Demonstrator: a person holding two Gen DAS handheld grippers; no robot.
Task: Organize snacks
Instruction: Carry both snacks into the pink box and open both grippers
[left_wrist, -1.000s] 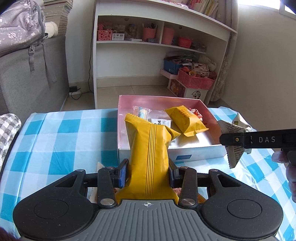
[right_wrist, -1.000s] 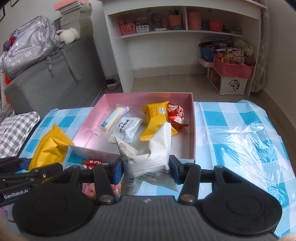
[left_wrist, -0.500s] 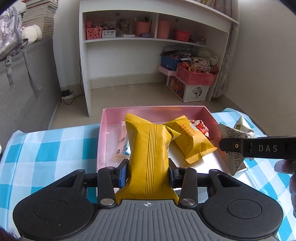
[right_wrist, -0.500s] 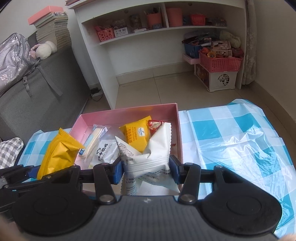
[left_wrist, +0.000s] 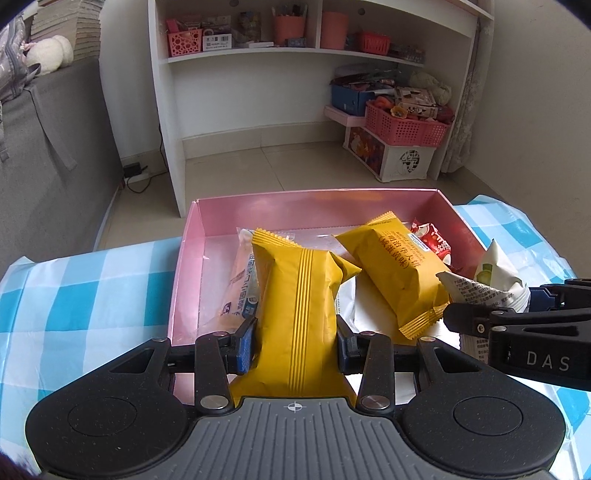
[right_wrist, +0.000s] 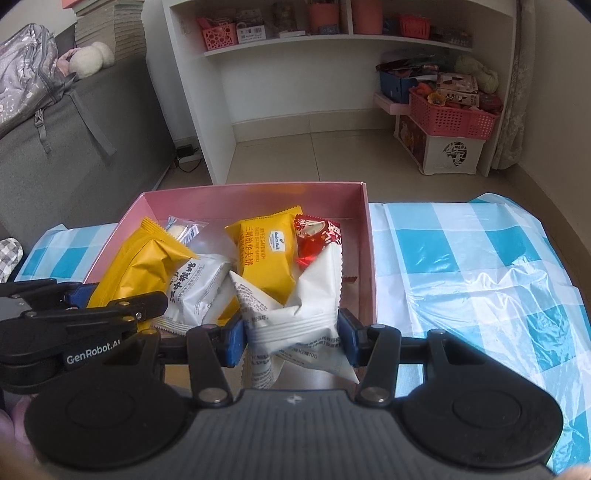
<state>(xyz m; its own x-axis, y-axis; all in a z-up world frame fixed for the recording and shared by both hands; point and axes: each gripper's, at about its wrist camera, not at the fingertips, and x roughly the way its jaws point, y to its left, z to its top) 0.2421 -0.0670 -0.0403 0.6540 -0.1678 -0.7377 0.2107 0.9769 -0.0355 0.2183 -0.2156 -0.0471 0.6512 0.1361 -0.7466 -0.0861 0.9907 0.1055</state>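
1. Snacks first: plain yellow packet (left_wrist: 295, 314) is pinched in the left gripper (left_wrist: 295, 341), above the pink box's (left_wrist: 186, 266) near-left corner.
2. White packet (right_wrist: 295, 317) is clamped in the right gripper (right_wrist: 291, 339), at the box's near-right corner.

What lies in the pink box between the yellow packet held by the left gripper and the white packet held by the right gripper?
In the right wrist view, a white wrapped cake lies between the held yellow packet and held white packet.

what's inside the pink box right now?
In the pink box: a yellow wafer pack, a red pack, a white pack and a clear-wrapped snack. The two gripped packs hide part of the floor.
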